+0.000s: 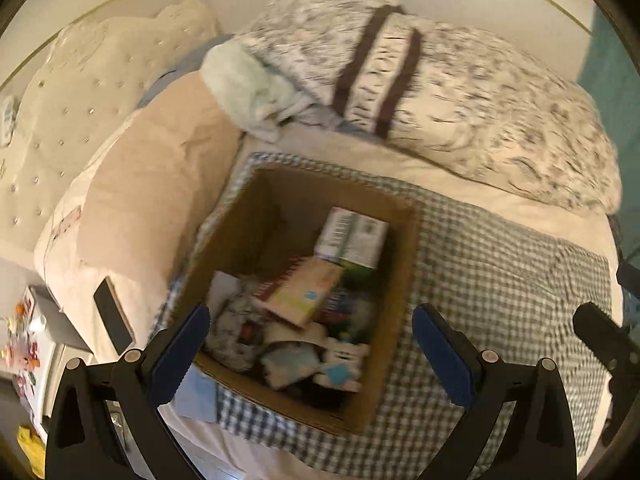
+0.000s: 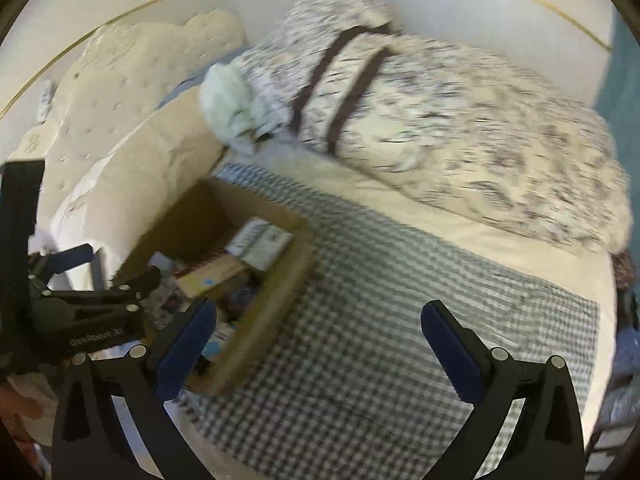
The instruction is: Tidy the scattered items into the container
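While your right gripper hung over the checked cloth, its two blue pads stood wide apart with nothing between them. Your left gripper was likewise spread, both pads empty, poised above the near edge of the one cardboard box. That box sat on the cloth, on the bed, with its flaps open and the gathered items heaped inside: one white carton against the far wall, one tan booklet tilted across the middle, one pale blue pouch near the front. The rest of the heap was too blurred and overlapped to count. One dark phone lay outside, on the beige pillow left of the box. From the right wrist your left gripper covered the box's near corner, and the patterned duvet was smeared by motion.
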{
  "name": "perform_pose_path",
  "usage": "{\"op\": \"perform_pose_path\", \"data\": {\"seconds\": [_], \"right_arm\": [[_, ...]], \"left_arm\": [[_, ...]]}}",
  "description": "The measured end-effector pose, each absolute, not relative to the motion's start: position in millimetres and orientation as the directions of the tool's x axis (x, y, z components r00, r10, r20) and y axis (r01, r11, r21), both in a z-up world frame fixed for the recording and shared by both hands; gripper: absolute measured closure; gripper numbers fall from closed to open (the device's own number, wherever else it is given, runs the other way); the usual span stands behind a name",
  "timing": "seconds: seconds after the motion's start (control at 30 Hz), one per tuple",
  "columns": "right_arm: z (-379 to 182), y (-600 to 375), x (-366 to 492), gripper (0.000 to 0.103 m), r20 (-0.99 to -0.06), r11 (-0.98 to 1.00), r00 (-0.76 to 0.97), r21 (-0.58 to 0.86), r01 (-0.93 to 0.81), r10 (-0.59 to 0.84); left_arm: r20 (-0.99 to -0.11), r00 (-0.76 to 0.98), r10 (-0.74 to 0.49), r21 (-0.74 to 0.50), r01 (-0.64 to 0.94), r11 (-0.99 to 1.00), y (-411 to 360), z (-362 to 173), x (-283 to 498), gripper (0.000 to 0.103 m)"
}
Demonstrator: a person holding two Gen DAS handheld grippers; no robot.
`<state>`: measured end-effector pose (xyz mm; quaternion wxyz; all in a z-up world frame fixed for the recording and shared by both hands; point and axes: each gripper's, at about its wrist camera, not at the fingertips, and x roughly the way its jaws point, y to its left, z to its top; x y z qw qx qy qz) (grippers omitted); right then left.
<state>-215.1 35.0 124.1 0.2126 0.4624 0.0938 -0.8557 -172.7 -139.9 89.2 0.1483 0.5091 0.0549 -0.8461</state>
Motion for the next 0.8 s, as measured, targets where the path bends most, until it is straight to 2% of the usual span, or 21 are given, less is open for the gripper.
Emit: {"op": "perform_pose_path", "data": {"seconds": [0.27,0.57,0.8], "right_arm": [[130,122,-177,0.000,-0.781,-0.966,-0.618,-0.083,0.247,-0.091],[108,164,-174,0.000,-0.831,-0.992,-0.554,-0.015,0.126,-0.058],[100,163,-168,0.000,-0.841,-0.993,-0.537,-0.002,0.114,-0.060]], "left_arm": [[-0.853,-0.502,-0.144,0.082,0.144,-0.986,-56,96,-170,0.000],[-0.872,-0.476,-0.114,0.085,0.082,-0.993,-36,86,-172,0.000],[-0.882,-0.458,-0.112,0.073,0.103,-0.992,-45,83,-172,0.000]]}}
